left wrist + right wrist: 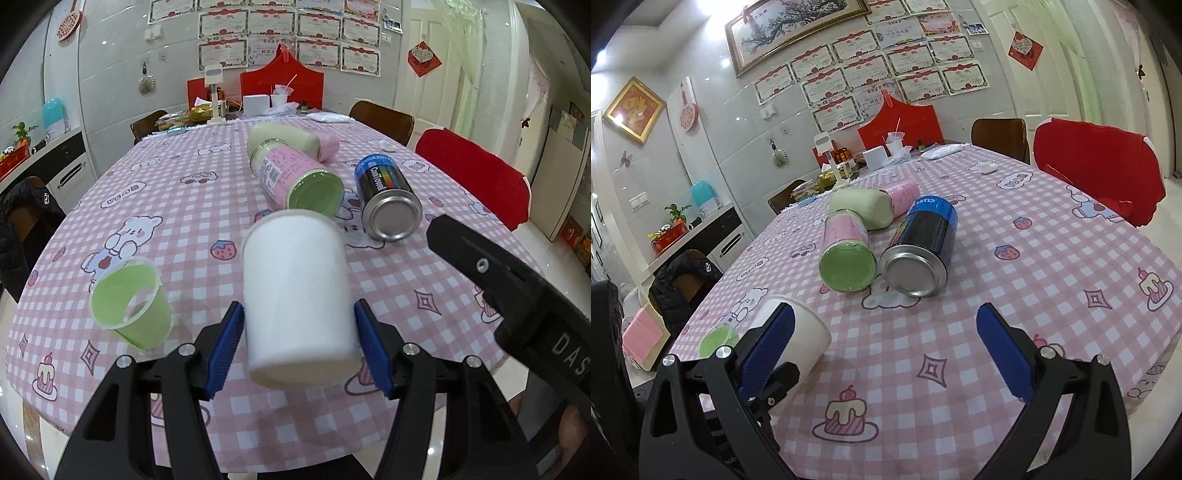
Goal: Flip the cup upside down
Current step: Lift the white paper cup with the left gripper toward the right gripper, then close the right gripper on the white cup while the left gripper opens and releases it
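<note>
My left gripper [299, 343] is shut on a white paper cup [297, 295], its blue pads pressed on both sides near the cup's base, and holds it tilted above the pink checked table, mouth pointing away from the camera. The same cup [805, 339] shows at the left of the right wrist view, behind my right gripper's left finger. A green plastic cup [127, 301] stands upright on the table to the left; it also shows in the right wrist view [718, 341]. My right gripper [897, 354] is open and empty above the table; one finger shows in the left view [498, 269].
Two green and pink jars [295, 177] and a blue and black can [388, 197] lie on their sides mid-table. Boxes and clutter [255, 105] sit at the far edge. A red-covered chair [476, 177] stands at the right, a dark jacket on a chair [22, 221] at the left.
</note>
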Available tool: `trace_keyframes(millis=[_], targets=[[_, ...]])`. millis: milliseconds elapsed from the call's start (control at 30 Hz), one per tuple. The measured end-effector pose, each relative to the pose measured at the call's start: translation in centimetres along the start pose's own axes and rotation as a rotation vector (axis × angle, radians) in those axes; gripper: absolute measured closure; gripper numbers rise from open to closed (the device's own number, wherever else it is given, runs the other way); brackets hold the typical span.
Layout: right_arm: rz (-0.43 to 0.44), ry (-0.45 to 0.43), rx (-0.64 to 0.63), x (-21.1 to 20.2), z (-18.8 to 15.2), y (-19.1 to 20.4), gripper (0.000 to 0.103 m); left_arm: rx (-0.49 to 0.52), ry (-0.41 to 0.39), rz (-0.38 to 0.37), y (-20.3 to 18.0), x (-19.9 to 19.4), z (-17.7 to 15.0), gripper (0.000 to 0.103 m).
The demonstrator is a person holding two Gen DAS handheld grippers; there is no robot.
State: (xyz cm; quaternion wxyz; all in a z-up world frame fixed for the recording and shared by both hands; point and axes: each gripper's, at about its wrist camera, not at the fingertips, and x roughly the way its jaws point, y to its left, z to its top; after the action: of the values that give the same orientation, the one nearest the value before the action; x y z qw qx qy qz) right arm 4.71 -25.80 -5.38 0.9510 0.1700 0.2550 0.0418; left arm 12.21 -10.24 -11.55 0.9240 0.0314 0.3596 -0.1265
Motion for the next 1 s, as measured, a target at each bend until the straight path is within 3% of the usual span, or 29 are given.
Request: trace_keyframes(millis=[533, 667, 833, 1000], targets=[[0.004, -0.017, -0.021, -0.4, 0.9, 1.1, 0.008, 0.024, -0.004, -0.025, -0.1, -0.1, 0.0, 0.042], [0.010, -0.031, -0.025, -0.9, 1.4, 1.5, 0.008, 0.030, -0.023, -0.061, 0.2, -1.2, 0.1, 0.036], [0.017, -0.021, -0.035, -0.9, 2.4, 2.2, 0.008, -0.029, -0.064, -0.136, 3.0, -3.4, 0.8, 0.036], [0.005, 0.055, -0.059, 0.7, 2.6, 3.4, 0.008, -0.113, -0.094, -0.070, 6.7, -4.2, 1.4, 0.036]])
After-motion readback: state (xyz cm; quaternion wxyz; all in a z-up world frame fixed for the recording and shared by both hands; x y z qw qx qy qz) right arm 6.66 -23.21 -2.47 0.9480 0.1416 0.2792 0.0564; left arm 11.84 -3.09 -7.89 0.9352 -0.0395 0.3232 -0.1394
